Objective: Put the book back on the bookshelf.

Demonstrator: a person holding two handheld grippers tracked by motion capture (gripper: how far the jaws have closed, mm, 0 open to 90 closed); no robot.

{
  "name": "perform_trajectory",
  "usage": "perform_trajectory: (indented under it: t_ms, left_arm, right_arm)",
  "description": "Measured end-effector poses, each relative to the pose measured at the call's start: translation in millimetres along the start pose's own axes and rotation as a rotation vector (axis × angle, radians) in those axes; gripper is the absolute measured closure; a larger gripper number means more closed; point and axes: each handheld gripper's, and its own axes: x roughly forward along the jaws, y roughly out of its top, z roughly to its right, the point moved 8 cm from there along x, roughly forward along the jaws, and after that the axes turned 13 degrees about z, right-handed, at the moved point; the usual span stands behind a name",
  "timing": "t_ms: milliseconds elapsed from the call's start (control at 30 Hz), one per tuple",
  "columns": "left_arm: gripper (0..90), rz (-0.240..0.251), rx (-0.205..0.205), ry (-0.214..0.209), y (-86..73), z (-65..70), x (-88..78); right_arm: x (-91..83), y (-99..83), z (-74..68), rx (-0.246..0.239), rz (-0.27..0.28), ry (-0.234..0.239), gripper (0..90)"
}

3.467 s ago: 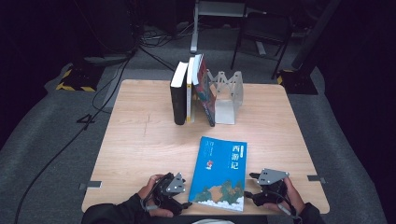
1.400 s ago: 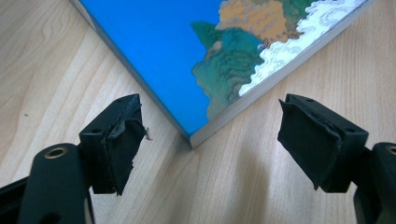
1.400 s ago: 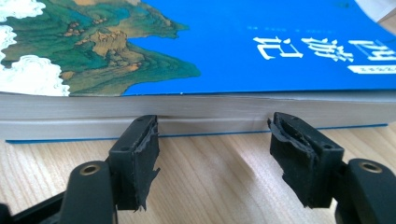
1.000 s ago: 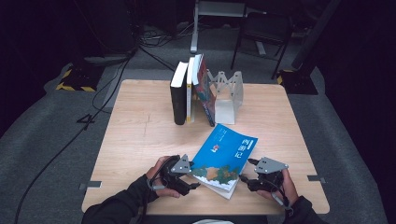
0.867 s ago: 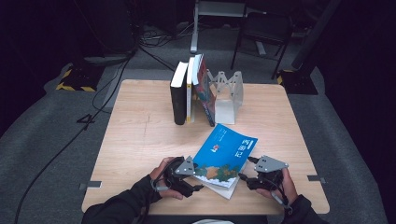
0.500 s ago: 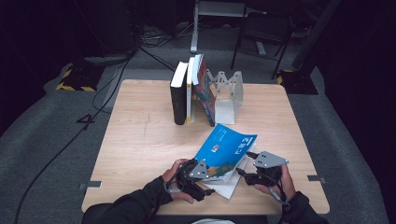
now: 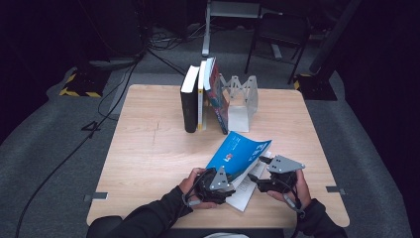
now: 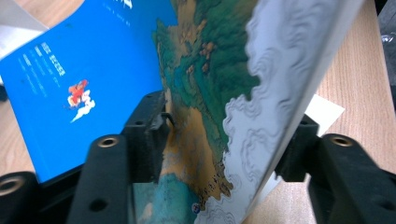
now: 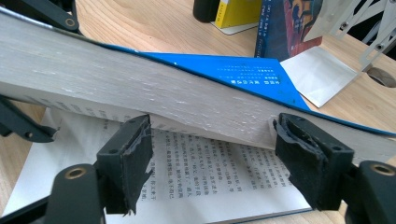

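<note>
The blue book lies open at the near right of the desk, its cover and most pages raised. The left tool has just been closing, its jaws now clamp the lifted cover. The right tool stands open, its jaws beneath the raised page block.

The high view looks forward and down from above the person's side, taking in the whole table. The left gripper view sits right against the blue book's cover. The right gripper view faces its page edges, the bookend beyond. All 3 views share the book.
</note>
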Motion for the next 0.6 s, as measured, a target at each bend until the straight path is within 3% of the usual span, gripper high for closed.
perform_trajectory:
  t_ms: [100, 267, 433, 600]
  left_arm:
    - [56.1, 0.01, 0.025, 0.004, 1.9, -1.3, -3.2]
    - [67.9, 0.0, 0.032, 0.011, -1.2, -11.3, -8.9]
    - [72.3, 0.017, 0.004, 0.023, -4.3, -22.1, -15.4]
    - [72.6, 0.022, 0.0, 0.011, -6.5, -26.3, -19.3]
  right_arm:
    - [0.2, -1.8, 0.7, -0.002, -0.007, -0.006, 27.5]
    - [1.9, -5.8, 0.3, 0.008, -0.023, -0.005, 27.8]
    - [1.3, -11.0, -2.2, 0.02, -0.022, 0.025, 29.9]
    - [-0.9, -10.0, -4.5, -0.021, -0.012, 0.034, 31.7]
